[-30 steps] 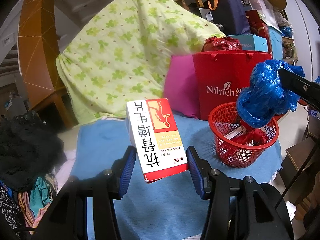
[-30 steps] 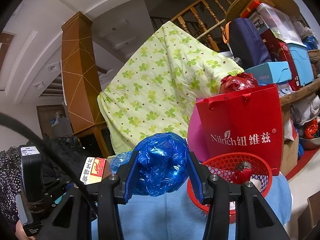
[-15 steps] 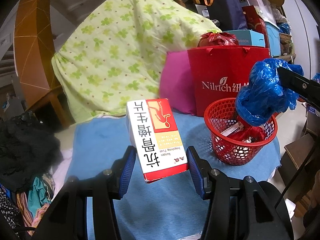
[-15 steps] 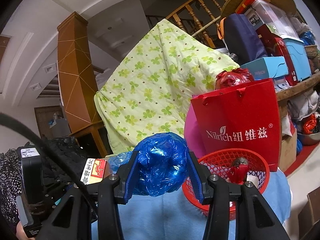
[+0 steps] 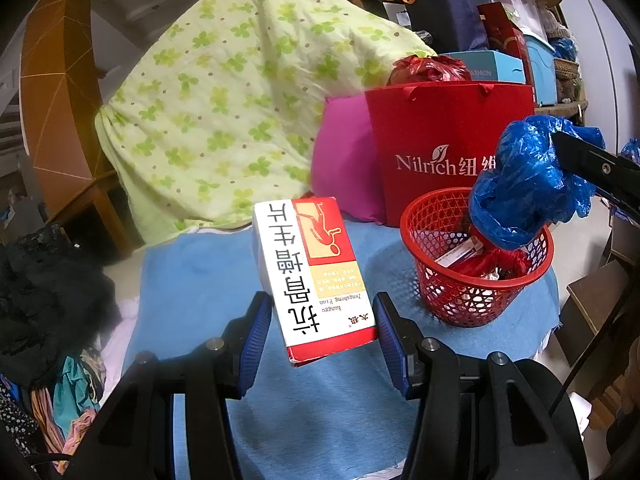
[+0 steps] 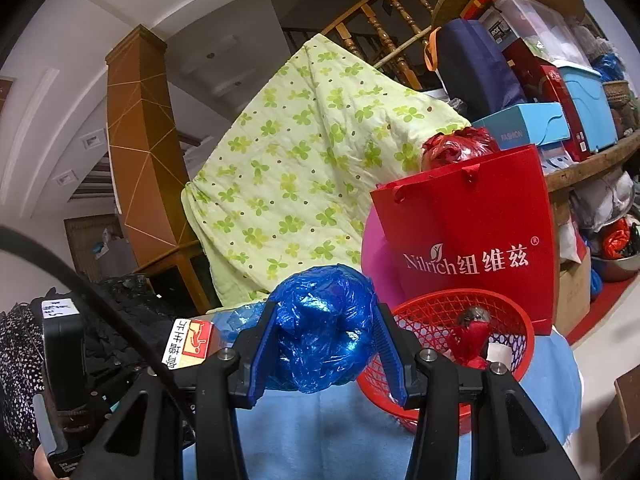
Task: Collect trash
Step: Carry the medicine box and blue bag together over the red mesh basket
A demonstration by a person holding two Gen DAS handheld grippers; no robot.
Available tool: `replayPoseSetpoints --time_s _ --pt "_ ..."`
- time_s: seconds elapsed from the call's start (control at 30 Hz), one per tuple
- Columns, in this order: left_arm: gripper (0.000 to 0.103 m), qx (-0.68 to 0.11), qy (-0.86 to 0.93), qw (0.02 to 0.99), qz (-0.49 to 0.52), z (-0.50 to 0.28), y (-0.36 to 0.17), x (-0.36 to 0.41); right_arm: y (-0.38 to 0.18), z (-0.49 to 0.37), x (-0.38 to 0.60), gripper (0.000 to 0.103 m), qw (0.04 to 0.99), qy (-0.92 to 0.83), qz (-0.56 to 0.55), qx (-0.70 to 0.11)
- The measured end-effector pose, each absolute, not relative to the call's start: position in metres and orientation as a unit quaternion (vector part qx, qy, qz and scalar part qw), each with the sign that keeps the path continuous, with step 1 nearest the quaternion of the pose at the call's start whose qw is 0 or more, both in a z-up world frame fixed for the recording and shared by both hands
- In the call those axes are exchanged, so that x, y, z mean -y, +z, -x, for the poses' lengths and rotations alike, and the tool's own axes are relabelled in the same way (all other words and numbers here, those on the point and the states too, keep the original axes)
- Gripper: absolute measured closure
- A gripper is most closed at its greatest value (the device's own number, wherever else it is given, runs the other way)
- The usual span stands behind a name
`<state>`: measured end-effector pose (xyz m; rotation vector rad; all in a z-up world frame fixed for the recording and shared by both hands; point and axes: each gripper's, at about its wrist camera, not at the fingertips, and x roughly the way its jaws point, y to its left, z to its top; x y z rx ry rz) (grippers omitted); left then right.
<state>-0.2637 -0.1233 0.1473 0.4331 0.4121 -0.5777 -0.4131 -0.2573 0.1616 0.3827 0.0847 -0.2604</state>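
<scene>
The left gripper [image 5: 320,330] is clamping a red-and-white medicine box [image 5: 314,276], holding it above the blue cloth [image 5: 192,280]. At about two o'clock from it, the right gripper [image 6: 326,354] is squeezing a crumpled blue plastic bag [image 6: 324,328], which is hanging over the rim of the red mesh basket [image 5: 472,304], itself sitting before a red paper bag [image 5: 444,136].

The left wrist view sits close above the blue-covered worktop [image 5: 192,280], angled downward. The right wrist view faces nearly level, from the right. Both face the red basket [image 5: 476,304], red bag [image 6: 472,248] and green quilt [image 6: 304,168].
</scene>
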Motion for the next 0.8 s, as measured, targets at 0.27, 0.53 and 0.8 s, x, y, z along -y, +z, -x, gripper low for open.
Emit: replayPoseSetpoints --time_s 0.27,0.53,0.8 --pt "0.049 -0.209 -0.289 0.909 -0.214 0.259 0.142 0.133 0.156 0.412 0.267 0.053 0.969 -0.135 -0.199 -0.047" --pt "0.049 -0.219 -0.302 0.903 -0.215 0.257 0.137 0.144 0.15 0.41 0.277 0.053 0.965 -0.143 -0.212 -0.054" --pt "0.049 -0.227 -0.313 0.896 -0.218 0.254 0.131 0.157 0.141 0.411 0.292 0.052 0.96 -0.151 -0.226 -0.061"
